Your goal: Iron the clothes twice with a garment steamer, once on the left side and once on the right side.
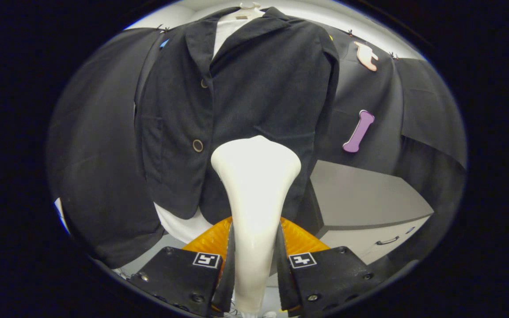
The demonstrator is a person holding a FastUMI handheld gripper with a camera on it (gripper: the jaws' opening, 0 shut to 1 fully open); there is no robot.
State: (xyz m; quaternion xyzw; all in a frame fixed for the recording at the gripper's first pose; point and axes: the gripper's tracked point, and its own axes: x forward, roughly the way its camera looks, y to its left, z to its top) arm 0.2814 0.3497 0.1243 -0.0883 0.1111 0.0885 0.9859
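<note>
The black two-finger gripper (254,265) pinches the slim neck of a glossy white plastic garment steamer (254,194), one finger pressing on each side. The steamer rises from between the fingers and widens into a flat head just ahead of them. The head lies against the lower front of a black fabric jacket (245,101) with round buttons, hanging over a white garment (179,225) on a hanger. An orange ribbed part (298,238) shows just behind the fingers. Beyond the right finger stands a grey cabinet (365,203) with a drawer handle.
</note>
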